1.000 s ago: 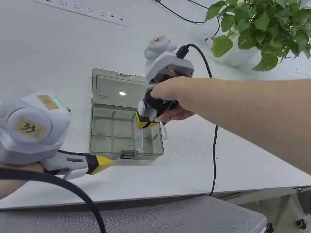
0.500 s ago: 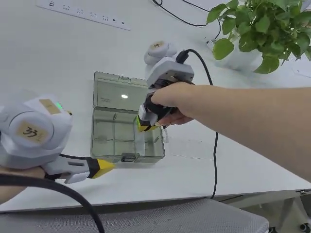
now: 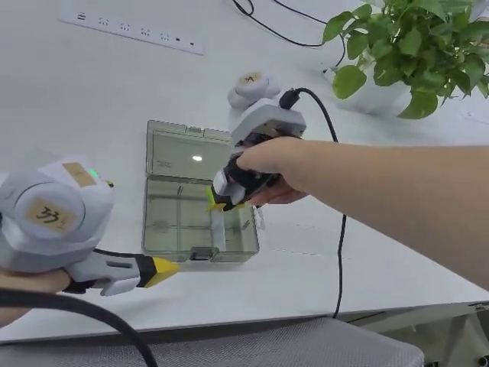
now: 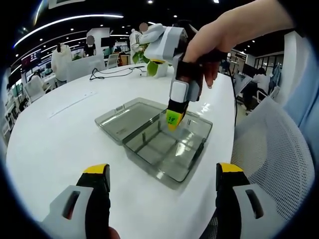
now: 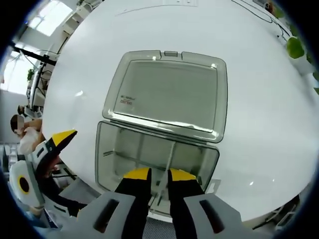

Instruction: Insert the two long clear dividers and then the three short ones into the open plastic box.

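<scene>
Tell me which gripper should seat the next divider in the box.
Right. The right gripper is over the open box, jaws closed on a clear divider. The left gripper hangs open, short of the box's front.

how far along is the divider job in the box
Several clear dividers already stand in the open box, forming compartments; the exact count is unclear. The right gripper, jaws shut, holds another divider upright in the box's right part. The left gripper hovers open. Seating that piece remains.
</scene>
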Demonstrator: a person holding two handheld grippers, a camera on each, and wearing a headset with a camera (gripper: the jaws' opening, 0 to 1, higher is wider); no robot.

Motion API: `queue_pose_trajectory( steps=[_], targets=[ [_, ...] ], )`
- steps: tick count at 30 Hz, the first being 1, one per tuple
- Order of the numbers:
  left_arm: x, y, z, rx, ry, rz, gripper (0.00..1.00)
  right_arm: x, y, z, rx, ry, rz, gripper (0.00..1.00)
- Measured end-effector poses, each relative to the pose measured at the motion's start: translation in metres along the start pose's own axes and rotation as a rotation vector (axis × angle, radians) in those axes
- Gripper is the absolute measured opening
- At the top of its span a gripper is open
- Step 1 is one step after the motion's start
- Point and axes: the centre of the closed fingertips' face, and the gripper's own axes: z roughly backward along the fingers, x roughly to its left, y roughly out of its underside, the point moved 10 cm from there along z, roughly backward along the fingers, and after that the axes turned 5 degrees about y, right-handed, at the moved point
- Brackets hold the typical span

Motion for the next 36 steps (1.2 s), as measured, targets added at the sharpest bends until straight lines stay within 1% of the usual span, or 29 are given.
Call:
queue_pose_trajectory(
  steps=[3,4,5,6,7,9,11,12,14,16,17,18,19,20,21,22,23,24,25,27,28,29,30,31,32,33,34,35,36],
  targets=[
    [-0.001,-0.001,0.000,0.001,-0.002,0.000,0.90,0.002,0.000,0.001,-0.047,-0.014,0.007,0.22],
    [-0.001,-0.001,0.001,0.000,-0.002,0.002,0.90,0.002,0.000,0.001,-0.049,-0.017,0.007,0.26],
    [-0.001,-0.001,0.001,0.000,-0.002,0.002,0.90,0.003,0.000,-0.001,-0.050,-0.039,0.014,0.30],
    [-0.001,-0.001,0.001,0.000,-0.003,0.001,0.90,0.003,0.000,-0.002,-0.049,-0.037,0.010,0.34],
    [-0.001,-0.001,0.002,0.002,-0.005,0.000,0.90,0.004,-0.001,-0.003,-0.085,-0.051,0.025,0.36],
    [0.000,-0.001,0.002,0.002,-0.007,0.001,0.90,0.005,0.001,-0.002,-0.082,-0.066,0.014,0.41],
    [0.000,-0.001,0.003,0.002,-0.010,0.006,0.90,0.007,0.003,-0.002,-0.084,-0.106,0.012,0.47],
    [0.000,0.000,0.004,0.003,-0.012,0.007,0.90,0.007,0.003,-0.001,-0.097,-0.108,-0.001,0.49],
    [0.000,0.000,0.004,0.005,-0.015,0.009,0.90,0.008,0.005,0.001,-0.133,-0.123,0.014,0.54],
    [0.001,0.000,0.005,0.005,-0.018,0.015,0.90,0.008,0.008,0.003,-0.152,-0.150,0.039,0.59],
    [0.001,0.000,0.006,0.004,-0.020,0.017,0.90,0.006,0.008,0.003,-0.153,-0.148,0.034,0.60],
    [0.001,0.000,0.007,0.000,-0.023,0.028,0.90,0.006,0.008,0.003,-0.184,-0.177,0.056,0.63],
    [0.002,0.000,0.007,-0.002,-0.024,0.034,0.90,0.006,0.011,0.006,-0.188,-0.170,0.046,0.64],
    [0.002,0.000,0.007,-0.003,-0.025,0.041,0.90,0.005,0.013,0.007,-0.196,-0.177,0.044,0.65],
    [0.002,0.000,0.008,-0.005,-0.030,0.048,0.90,0.006,0.016,0.010,-0.215,-0.196,0.045,0.65],
    [0.003,0.000,0.008,-0.006,-0.030,0.052,0.90,0.005,0.018,0.012,-0.216,-0.198,0.034,0.65],
    [0.003,0.000,0.008,-0.009,-0.033,0.061,0.90,0.001,0.018,0.010,-0.240,-0.225,0.035,0.66],
    [0.003,-0.001,0.009,-0.013,-0.035,0.069,0.90,0.000,0.019,0.009,-0.259,-0.234,0.045,0.67],
    [0.004,-0.001,0.009,-0.017,-0.036,0.079,0.90,-0.002,0.021,0.011,-0.253,-0.232,0.041,0.69],
    [0.004,-0.001,0.010,-0.021,-0.039,0.096,0.90,-0.003,0.021,0.013,-0.297,-0.276,0.060,0.70],
    [0.005,-0.002,0.010,-0.024,-0.041,0.100,0.90,-0.004,0.021,0.013,-0.296,-0.281,0.047,0.70],
    [0.005,-0.002,0.011,-0.027,-0.043,0.111,0.90,-0.003,0.020,0.015,-0.352,-0.315,0.055,0.71],
    [0.005,-0.002,0.011,-0.031,-0.045,0.120,0.90,-0.005,0.022,0.016,-0.347,-0.313,0.044,0.72],
    [0.006,-0.002,0.012,-0.035,-0.048,0.127,0.90,-0.003,0.025,0.019,-0.358,-0.340,0.048,0.73],
    [0.006,-0.002,0.013,-0.037,-0.050,0.135,0.90,-0.001,0.026,0.021,-0.391,-0.358,0.054,0.74],
    [0.007,-0.002,0.014,-0.039,-0.052,0.141,0.90,-0.004,0.029,0.021,-0.383,-0.357,0.047,0.75],
    [0.007,-0.002,0.015,-0.043,-0.057,0.150,0.90,-0.004,0.030,0.021,-0.402,-0.379,0.051,0.75],
    [0.008,-0.002,0.016,-0.046,-0.060,0.158,0.90,-0.003,0.029,0.023,-0.439,-0.398,0.059,0.77],
    [0.009,-0.002,0.017,-0.048,-0.063,0.163,0.90,-0.005,0.033,0.026,-0.429,-0.394,0.054,0.78]
  ],
)
